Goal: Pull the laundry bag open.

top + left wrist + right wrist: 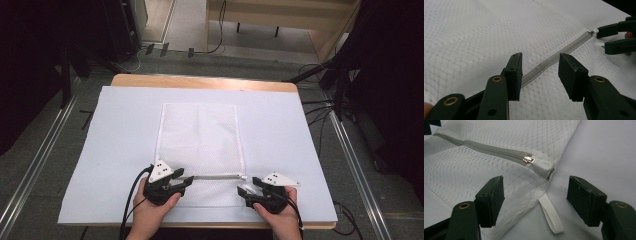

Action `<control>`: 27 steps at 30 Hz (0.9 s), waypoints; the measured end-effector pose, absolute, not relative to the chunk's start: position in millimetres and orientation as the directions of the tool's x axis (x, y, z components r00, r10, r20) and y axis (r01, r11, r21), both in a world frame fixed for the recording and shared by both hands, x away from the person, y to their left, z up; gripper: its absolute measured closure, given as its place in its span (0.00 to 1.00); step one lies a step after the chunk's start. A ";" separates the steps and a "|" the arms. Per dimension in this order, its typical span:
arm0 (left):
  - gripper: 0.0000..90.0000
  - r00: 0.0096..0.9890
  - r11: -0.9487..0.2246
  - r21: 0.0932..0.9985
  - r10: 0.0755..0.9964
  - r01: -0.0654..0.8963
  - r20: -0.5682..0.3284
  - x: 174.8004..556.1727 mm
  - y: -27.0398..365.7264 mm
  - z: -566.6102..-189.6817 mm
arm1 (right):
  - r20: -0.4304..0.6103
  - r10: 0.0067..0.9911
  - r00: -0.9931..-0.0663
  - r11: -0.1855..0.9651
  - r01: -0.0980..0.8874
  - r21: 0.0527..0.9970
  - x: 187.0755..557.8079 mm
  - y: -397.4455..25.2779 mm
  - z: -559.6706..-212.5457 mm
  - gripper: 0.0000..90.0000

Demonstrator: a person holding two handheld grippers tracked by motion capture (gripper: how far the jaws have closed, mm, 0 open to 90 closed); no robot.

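Observation:
A white mesh bag (pixel 200 135) lies flat on the table, its grey zipper (pixel 215 176) running across near the front edge. The zipper is closed, and its metal slider (pixel 528 159) sits at the bag's right end under a white cover. My left gripper (pixel 184 179) is open at the zipper's left end, jaws straddling the zipper (pixel 541 66). At the bag's right corner my right gripper (pixel 248 189) is open too, with a white ribbon loop (pixel 551 213) lying between its jaws. The right gripper's jaws (pixel 616 37) also appear far off in the left gripper view.
A white sheet (pixel 120 125) covers the wooden table (pixel 200 81). Beyond the far edge are cables and stands on the floor. Metal rails run along both sides of the table.

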State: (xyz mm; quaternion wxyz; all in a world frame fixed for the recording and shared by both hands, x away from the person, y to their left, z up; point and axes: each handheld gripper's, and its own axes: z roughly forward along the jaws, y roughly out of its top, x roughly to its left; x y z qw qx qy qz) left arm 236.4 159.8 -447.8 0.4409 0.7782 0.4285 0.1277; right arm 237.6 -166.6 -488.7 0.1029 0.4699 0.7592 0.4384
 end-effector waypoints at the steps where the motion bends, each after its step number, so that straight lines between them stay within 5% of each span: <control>1: 0.62 0.606 -0.252 0.794 0.775 0.554 -0.177 236.0 157.5 -448.4 | 0.241 0.805 -0.542 0.181 0.612 0.770 237.9 -164.0 -489.3 0.37; 8: 0.62 0.619 -0.262 0.791 0.765 0.553 -0.180 234.8 153.0 -449.6 | 0.197 0.805 -0.559 0.212 0.582 0.785 240.3 -153.5 -491.2 0.43; 12: 0.62 0.621 -0.261 0.788 0.762 0.557 -0.187 234.7 151.5 -450.1 | 0.144 0.843 -0.518 0.219 0.576 0.788 238.3 -149.9 -491.0 0.62; 24: 0.61 0.625 -0.247 0.782 0.748 0.572 -0.221 236.3 146.8 -451.2 | 0.067 0.880 -0.469 0.244 0.569 0.785 232.2 -141.6 -489.3 0.95; 27: 0.61 0.626 -0.248 0.779 0.746 0.576 -0.226 238.3 144.4 -451.3 | 0.074 0.877 -0.475 0.243 0.571 0.784 233.1 -142.4 -488.9 0.96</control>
